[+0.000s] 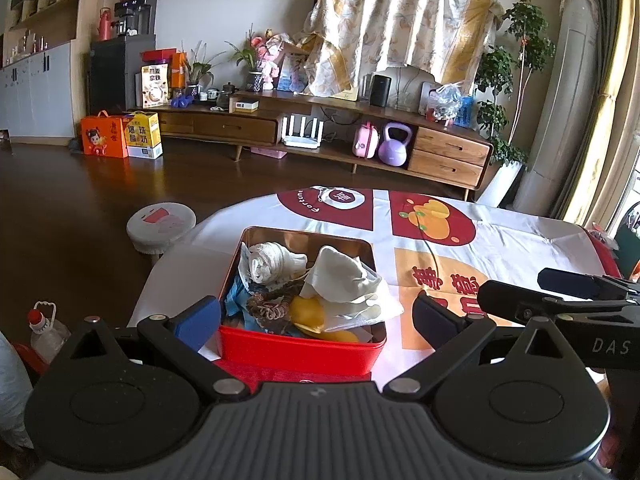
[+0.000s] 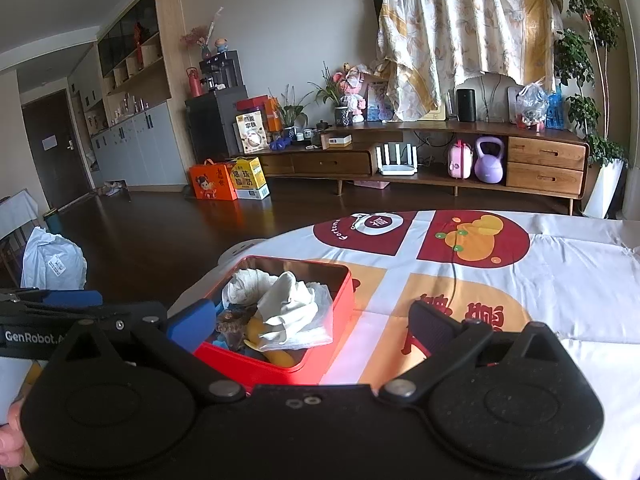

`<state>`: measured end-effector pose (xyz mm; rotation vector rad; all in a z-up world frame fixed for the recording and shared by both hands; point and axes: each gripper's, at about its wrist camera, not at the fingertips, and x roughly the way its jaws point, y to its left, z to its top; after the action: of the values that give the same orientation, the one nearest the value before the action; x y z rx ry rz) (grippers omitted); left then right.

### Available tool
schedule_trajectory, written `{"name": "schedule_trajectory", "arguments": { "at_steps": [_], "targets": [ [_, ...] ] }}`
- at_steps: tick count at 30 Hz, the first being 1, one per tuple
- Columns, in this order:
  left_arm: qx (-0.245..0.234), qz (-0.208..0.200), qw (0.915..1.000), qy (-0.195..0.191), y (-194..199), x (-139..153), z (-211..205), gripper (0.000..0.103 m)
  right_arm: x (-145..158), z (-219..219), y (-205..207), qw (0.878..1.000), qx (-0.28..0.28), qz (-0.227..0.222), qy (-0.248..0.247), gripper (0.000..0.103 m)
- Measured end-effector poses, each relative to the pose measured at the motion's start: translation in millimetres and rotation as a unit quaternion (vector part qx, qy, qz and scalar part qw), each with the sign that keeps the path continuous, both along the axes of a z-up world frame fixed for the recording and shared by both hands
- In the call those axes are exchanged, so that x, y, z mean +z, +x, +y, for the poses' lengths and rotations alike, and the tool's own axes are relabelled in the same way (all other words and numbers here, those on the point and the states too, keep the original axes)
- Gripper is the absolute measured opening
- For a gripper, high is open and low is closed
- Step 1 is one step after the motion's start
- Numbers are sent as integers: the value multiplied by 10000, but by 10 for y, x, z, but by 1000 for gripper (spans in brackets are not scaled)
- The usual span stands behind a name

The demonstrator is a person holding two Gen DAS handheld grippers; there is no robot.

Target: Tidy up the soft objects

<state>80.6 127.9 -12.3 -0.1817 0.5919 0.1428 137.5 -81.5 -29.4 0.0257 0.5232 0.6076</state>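
**Daylight from the right, fisheye bend all round**

Bright daylight pours in from the window [image 1: 624, 128] on the right edge of the left wrist view, nearly blown out there. The room's left side sits dimmer, the dark floor [image 1: 80, 208] carrying soft sheen patches. The white cloth on the desk [image 2: 580, 264] reads bright and clean, creases sharp. Straight lines bow hard toward the edges, corners fall to black vignette. The red tin [image 2: 280, 364] glows warm onto the cloth beside it. Focus holds crisp mid-frame, softening at the rim.
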Motion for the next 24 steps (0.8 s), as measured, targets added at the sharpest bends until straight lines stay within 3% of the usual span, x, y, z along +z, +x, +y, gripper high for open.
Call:
{"name": "schedule_trajectory", "arguments": {
  "at_steps": [17,21,24],
  "targets": [
    [12,-37,10000,58,11,-19,-33,103,4,-14,-1,10000,-5,16,24,103],
    [226,-18,9993,288,32,-52,-70,103,-25,-28,-32,9999,-48,37,83,103],
    [194,9,9995,258,67,-64,-89,103,-60,-56,-53,9998,-140,56,113,103]
  ]
}}
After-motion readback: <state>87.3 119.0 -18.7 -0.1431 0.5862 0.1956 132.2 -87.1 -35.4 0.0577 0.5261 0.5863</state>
